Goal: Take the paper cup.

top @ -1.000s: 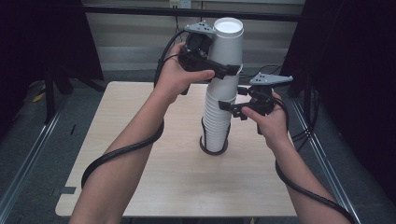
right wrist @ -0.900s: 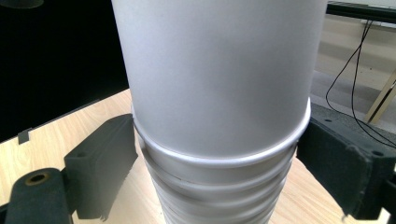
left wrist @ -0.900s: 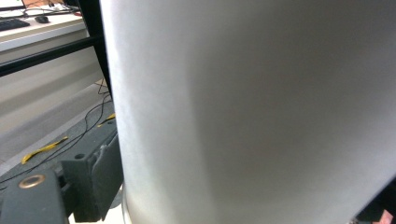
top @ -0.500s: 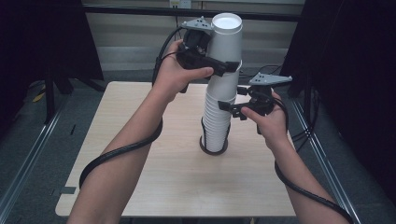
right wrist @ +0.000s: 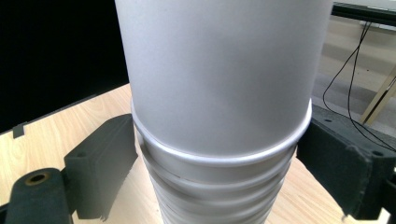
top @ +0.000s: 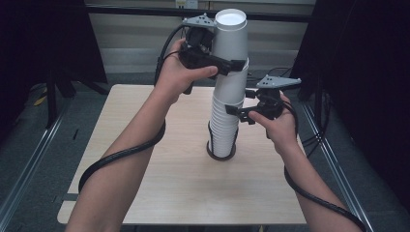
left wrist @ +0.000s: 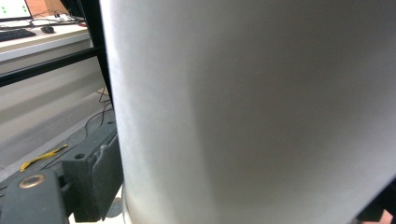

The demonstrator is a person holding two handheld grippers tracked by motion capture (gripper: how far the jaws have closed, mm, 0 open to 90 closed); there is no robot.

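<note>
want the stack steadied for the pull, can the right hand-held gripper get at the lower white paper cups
Probably yes: the right hand-held gripper already has a jaw either side of the stack of upside-down white paper cups, nothing between; whether it clamps is unclear.

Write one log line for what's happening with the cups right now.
left tool: shut on top cup | right tool: jaws around cup stack, grip unclear | stack upside down on table

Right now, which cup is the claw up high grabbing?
The topmost white paper cup, upside down, its flat bottom showing. The left claw grips it near its rim; the nested cups below sit lower, held by the right claw.
</note>
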